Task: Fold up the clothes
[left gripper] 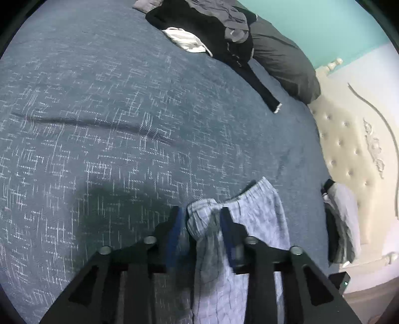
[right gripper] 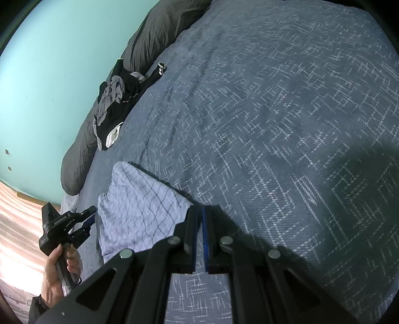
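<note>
Left wrist view: the left gripper (left gripper: 202, 219) has its jaws parted, with a bunched fold of the light checked shorts (left gripper: 256, 211) hanging loosely between them over the blue bedspread (left gripper: 124, 112). The right gripper (right gripper: 199, 216) is clenched on the shorts' edge.

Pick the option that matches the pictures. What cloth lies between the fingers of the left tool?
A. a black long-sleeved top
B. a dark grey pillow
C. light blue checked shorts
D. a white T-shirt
C: in the left wrist view, the light blue checked shorts bunch up between the parted fingers of the left tool, while the black top lies far across the bed.
</note>
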`<action>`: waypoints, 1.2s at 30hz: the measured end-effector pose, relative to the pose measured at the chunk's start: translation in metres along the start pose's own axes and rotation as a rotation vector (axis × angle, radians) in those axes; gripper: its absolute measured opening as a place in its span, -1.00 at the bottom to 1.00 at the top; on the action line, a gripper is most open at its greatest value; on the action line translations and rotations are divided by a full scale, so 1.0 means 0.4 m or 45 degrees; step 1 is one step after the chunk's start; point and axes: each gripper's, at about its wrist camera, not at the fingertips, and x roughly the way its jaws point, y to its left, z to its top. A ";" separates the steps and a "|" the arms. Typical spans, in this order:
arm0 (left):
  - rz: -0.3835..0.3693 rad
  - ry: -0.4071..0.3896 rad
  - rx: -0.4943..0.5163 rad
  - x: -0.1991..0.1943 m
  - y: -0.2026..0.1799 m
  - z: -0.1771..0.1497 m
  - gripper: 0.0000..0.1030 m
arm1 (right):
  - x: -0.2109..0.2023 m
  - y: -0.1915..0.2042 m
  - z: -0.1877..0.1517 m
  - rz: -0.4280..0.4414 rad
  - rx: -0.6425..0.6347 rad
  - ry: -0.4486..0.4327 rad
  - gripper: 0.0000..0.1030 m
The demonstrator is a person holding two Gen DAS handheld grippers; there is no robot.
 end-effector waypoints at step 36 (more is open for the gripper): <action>-0.107 0.081 0.047 0.048 0.036 -0.019 -0.60 | 0.243 0.437 0.227 -0.014 -0.613 0.390 -0.19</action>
